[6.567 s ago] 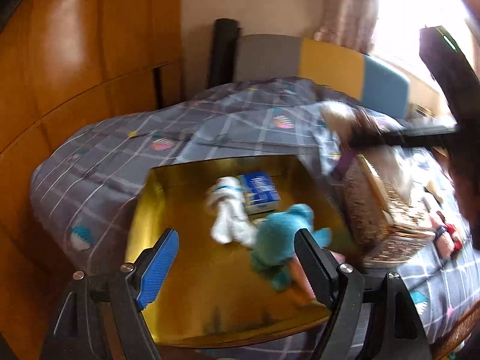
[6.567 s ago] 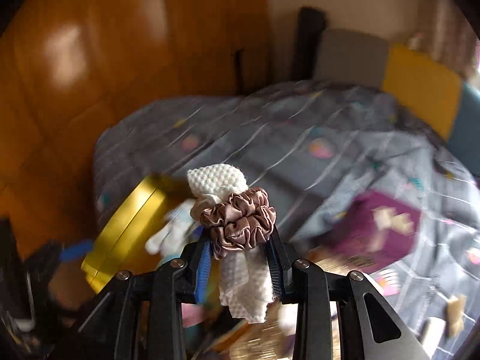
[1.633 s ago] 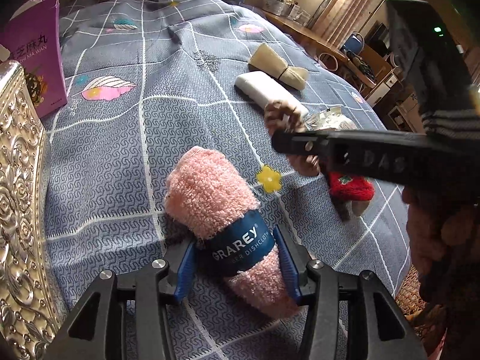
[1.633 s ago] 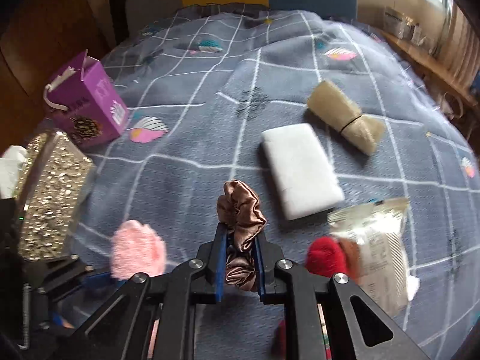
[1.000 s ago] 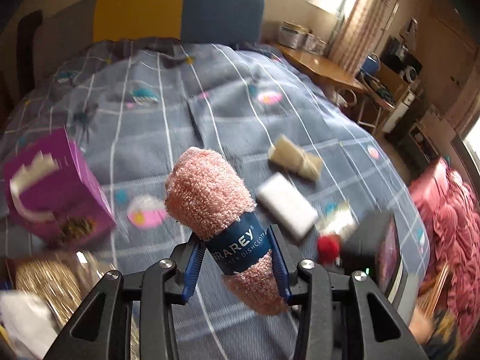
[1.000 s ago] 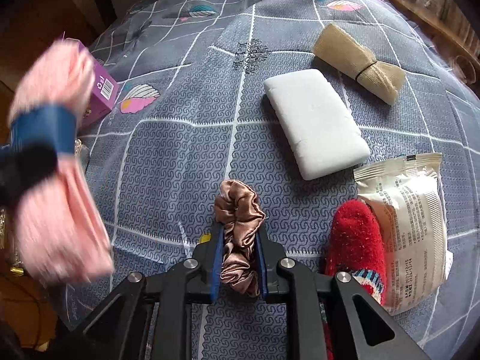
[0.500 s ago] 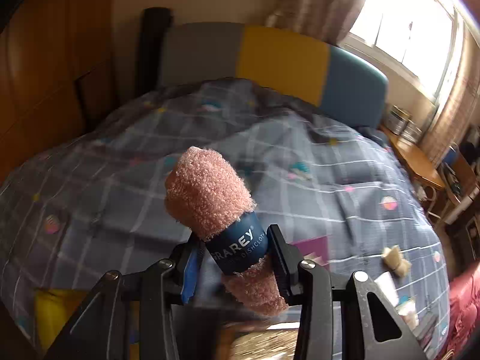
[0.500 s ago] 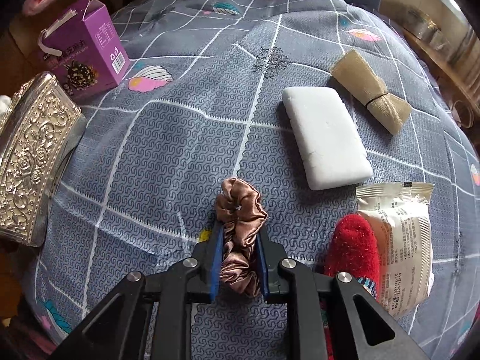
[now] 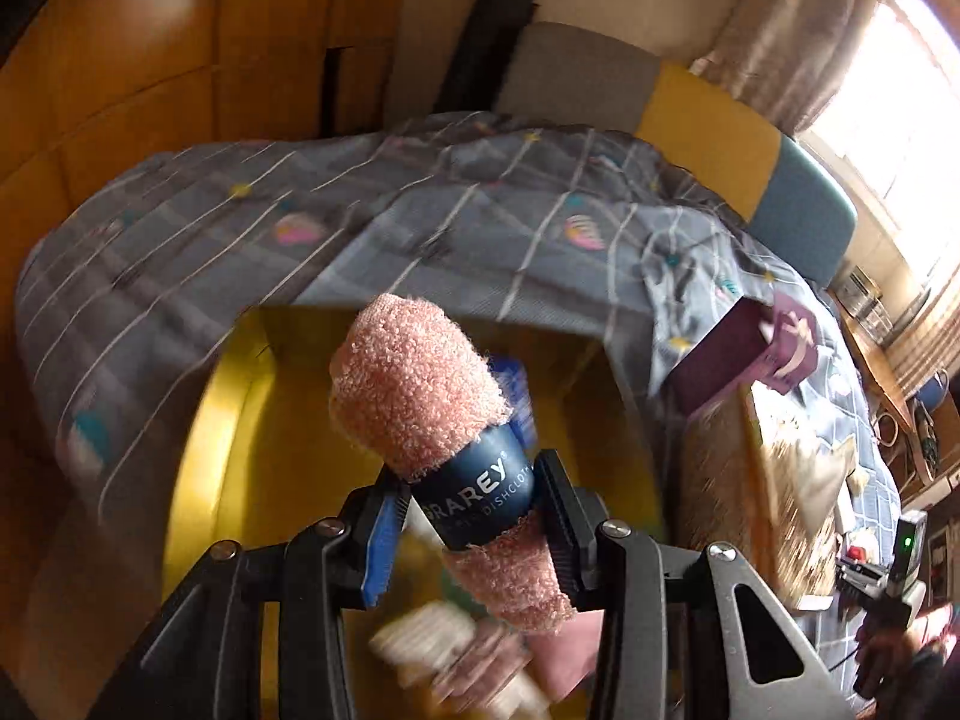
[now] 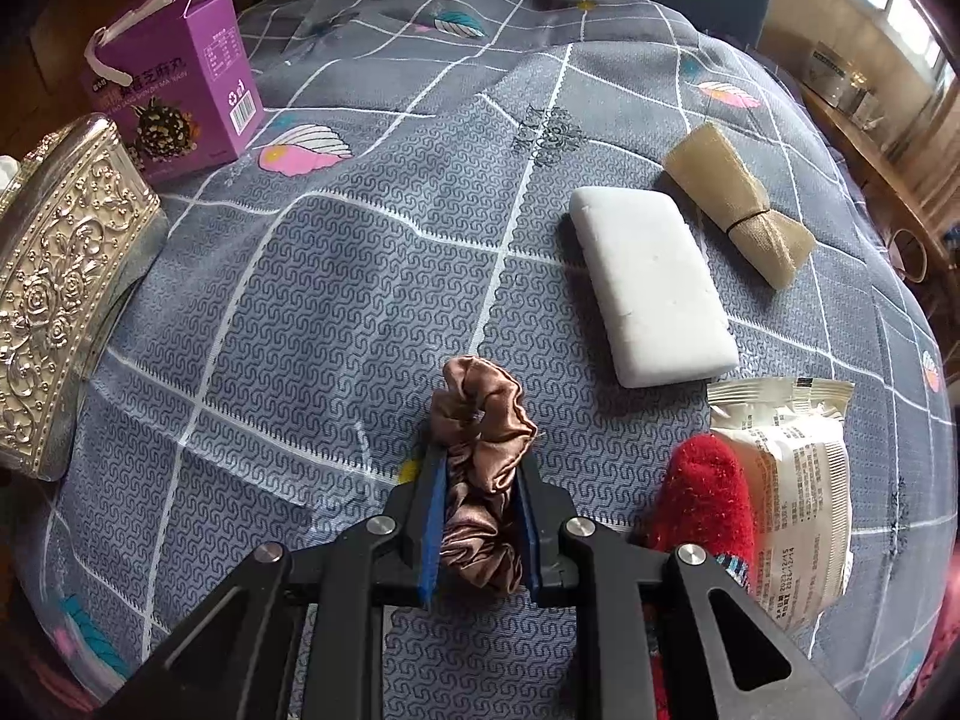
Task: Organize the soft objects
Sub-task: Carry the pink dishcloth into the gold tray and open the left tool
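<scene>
Covering most of both views is a bed [image 10: 372, 252] with a grey checked quilt, and your risks begin there: it is soft and uneven, so anything set down carelessly may roll or tip.

On it, in the left wrist view, lies an open yellow box [image 9: 240, 450], with blurred soft items already at its near end. Your left gripper [image 9: 474, 516] hangs above it, clamped on the blue band of a rolled pink cloth [image 9: 420, 402]. The roll sticks out well past both sides of the jaws. If you let go while tilted or too near the rim, I judge it could fall outside the box, or land on the pile and bounce off.

Beside the box stands an ornate silver case [image 10: 54, 312] and a purple carton [image 10: 174, 78], both close enough to be knocked as you swing past.

Your right gripper [image 10: 480, 516] sits low over the quilt, jaws narrow, pinching a brown scrunchie [image 10: 483, 420]. The fabric looks slippery, so it may slide free when lifted. A red sock [image 10: 708, 492] lies just beside the right finger and could snag and drag along.
</scene>
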Demonstrator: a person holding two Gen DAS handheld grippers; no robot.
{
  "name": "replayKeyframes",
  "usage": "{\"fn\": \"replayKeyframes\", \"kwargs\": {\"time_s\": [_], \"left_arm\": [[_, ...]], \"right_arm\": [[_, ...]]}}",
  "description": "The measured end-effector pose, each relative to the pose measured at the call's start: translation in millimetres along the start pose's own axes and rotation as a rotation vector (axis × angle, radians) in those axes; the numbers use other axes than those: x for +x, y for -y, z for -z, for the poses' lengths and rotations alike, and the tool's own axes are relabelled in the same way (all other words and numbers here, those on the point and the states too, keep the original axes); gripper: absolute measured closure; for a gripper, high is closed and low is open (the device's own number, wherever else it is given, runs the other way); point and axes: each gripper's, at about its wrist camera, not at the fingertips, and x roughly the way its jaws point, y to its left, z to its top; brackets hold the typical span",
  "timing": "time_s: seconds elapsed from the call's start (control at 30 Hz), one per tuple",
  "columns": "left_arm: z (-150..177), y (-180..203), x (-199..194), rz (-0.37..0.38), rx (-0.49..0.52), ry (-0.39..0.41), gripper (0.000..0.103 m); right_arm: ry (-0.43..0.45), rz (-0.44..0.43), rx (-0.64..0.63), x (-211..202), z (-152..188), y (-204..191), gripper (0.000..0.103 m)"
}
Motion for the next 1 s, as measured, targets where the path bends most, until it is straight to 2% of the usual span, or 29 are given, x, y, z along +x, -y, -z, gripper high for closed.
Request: {"fn": "replayKeyframes", "kwargs": {"time_s": [0.2, 0.3, 0.4, 0.47, 0.53, 0.7, 1.0], "left_arm": [[29, -39, -9, -0.124, 0.002, 0.006, 0.06], [31, -58, 3, -0.178, -0.037, -0.031, 0.057], [36, -64, 14, -0.215, -0.012, -0.062, 0.054], [39, -64, 14, -0.213, 0.0, -0.059, 0.046], [40, -60, 8, -0.234, 0.026, -0.025, 0.041], [39, -46, -12, -0.218, 0.07, 0.056, 0.04], [40, -5, -32, -0.156, 0.17, 0.105, 0.04]], "right_arm": [[0.03, 0.046, -0.067, -3, 4, -10, 0.081], [0.037, 0.063, -0.083, -4, 6, -13, 0.08], [0.039, 0.063, -0.074, -4, 6, -13, 0.08], [0.039, 0.061, -0.071, -4, 6, -12, 0.08], [0.04, 0.061, -0.066, -5, 6, -12, 0.08], [0.045, 0.074, -0.059, -5, 8, -15, 0.08], [0.039, 0.094, -0.03, -5, 6, -17, 0.08]]}}
